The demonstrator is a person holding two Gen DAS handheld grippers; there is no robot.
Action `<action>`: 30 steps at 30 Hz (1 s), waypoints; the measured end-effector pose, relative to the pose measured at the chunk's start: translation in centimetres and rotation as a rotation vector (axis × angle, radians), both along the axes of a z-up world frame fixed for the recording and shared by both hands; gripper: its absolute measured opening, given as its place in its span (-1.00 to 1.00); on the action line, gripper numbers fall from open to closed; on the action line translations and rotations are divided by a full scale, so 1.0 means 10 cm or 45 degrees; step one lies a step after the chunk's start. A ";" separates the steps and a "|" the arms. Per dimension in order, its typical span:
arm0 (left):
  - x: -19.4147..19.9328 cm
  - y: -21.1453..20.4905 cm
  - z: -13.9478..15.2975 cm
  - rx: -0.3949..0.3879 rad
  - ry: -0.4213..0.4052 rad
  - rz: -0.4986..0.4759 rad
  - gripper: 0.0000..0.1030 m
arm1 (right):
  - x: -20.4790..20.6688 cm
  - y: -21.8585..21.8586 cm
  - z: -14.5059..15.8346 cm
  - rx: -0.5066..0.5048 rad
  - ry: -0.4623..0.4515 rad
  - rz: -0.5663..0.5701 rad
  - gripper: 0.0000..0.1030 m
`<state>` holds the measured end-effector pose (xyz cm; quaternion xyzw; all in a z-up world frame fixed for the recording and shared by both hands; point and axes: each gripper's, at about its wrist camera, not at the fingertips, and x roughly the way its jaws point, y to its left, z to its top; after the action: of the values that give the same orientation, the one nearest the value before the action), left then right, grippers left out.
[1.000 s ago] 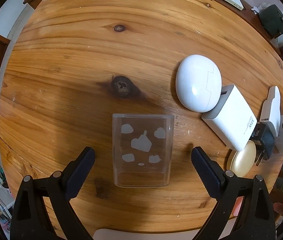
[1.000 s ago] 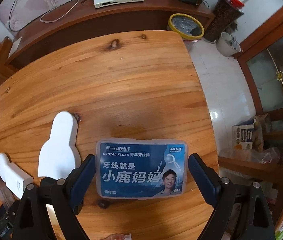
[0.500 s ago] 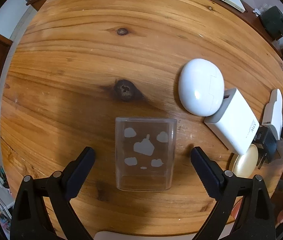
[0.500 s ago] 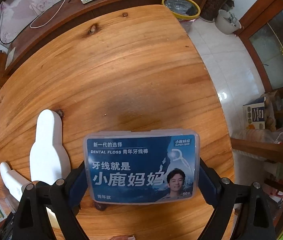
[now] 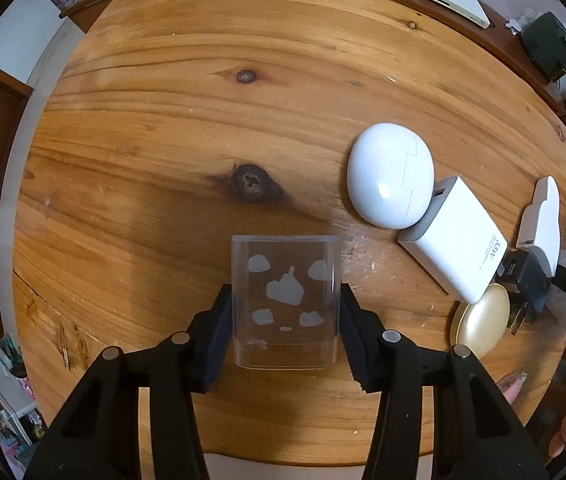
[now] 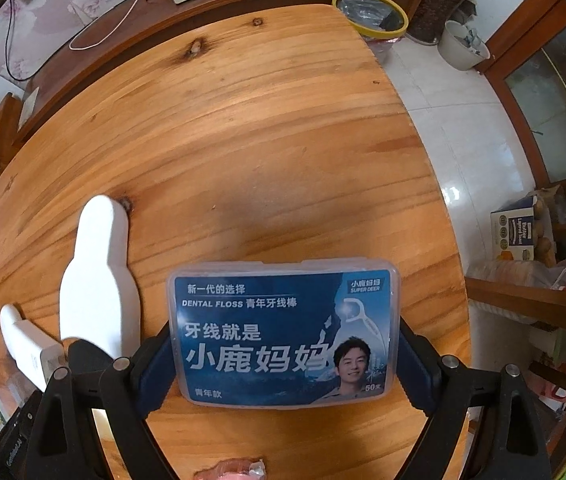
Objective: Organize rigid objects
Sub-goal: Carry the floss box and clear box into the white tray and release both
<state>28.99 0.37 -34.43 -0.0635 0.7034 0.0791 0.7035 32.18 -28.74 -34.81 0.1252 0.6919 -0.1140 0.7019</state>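
Since a second earlier, left gripper [image 5: 286, 320] had clamped the clear box [image 5: 286, 300]; right gripper [image 6: 283, 360] pinched the floss box [image 6: 283, 332]. Smooth plastic risked slipping.

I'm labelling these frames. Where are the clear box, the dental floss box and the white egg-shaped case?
clear box [image 5: 286, 300]: left wrist view, printed face.
dental floss box [image 6: 283, 332]: right wrist view, blue label.
white egg-shaped case [image 5: 387, 186]: left wrist view, top shell.

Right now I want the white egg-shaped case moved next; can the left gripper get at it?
Probably not yet: the left gripper is shut on the clear box, though bare table surrounds the egg-shaped case.
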 end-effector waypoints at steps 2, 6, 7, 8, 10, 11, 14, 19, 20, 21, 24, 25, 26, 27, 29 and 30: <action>-0.02 0.01 0.02 0.009 -0.006 -0.007 0.02 | -0.02 0.02 0.03 0.008 -0.008 0.021 0.79; -0.08 0.00 0.20 0.012 -0.049 -0.028 0.02 | -0.10 0.05 0.14 0.042 -0.038 0.054 0.79; -0.09 -0.01 0.28 0.008 -0.064 -0.041 0.02 | -0.13 0.06 0.19 0.054 -0.050 0.062 0.79; -0.10 -0.03 0.38 0.007 -0.086 -0.062 0.02 | -0.15 0.07 0.24 0.067 -0.064 0.068 0.79; -0.16 -0.09 0.60 0.012 -0.128 -0.116 0.02 | -0.21 0.08 0.36 0.097 -0.092 0.079 0.79; -0.20 -0.12 0.69 0.010 -0.148 -0.141 0.02 | -0.25 0.10 0.43 0.111 -0.110 0.085 0.79; -0.39 -0.20 1.07 -0.001 -0.225 -0.253 0.02 | -0.40 0.15 0.71 0.167 -0.178 0.111 0.79; -0.74 -0.29 1.61 -0.002 -0.347 -0.462 0.02 | -0.81 0.27 1.32 0.246 -0.327 0.169 0.79; -0.82 -0.26 1.69 -0.007 -0.365 -0.491 0.02 | -0.89 0.28 1.42 0.257 -0.354 0.181 0.79; -0.86 -0.26 1.76 -0.014 -0.382 -0.521 0.02 | -1.00 0.30 1.54 0.266 -0.384 0.193 0.79; -1.19 -0.29 1.97 -0.048 -0.433 -0.613 0.02 | -1.31 0.37 1.86 0.283 -0.459 0.221 0.79; -1.30 -0.30 2.04 -0.058 -0.445 -0.643 0.02 | -1.43 0.41 1.95 0.288 -0.479 0.229 0.79; -1.43 -0.31 2.09 -0.069 -0.458 -0.675 0.02 | -1.52 0.42 2.02 0.290 -0.495 0.236 0.79; -1.53 -0.33 2.11 -0.079 -0.464 -0.704 0.02 | -1.62 0.44 2.09 0.288 -0.509 0.242 0.79; -1.75 -0.34 2.15 -0.098 -0.470 -0.769 0.02 | -1.82 0.47 2.18 0.291 -0.529 0.251 0.79; -1.85 -0.35 2.15 -0.103 -0.470 -0.802 0.02 | -1.93 0.51 2.22 0.300 -0.531 0.257 0.79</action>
<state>10.53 -3.09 -12.95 0.1151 0.5522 -0.1821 0.8054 12.92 -23.65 -12.65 0.1572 0.5495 0.0663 0.8179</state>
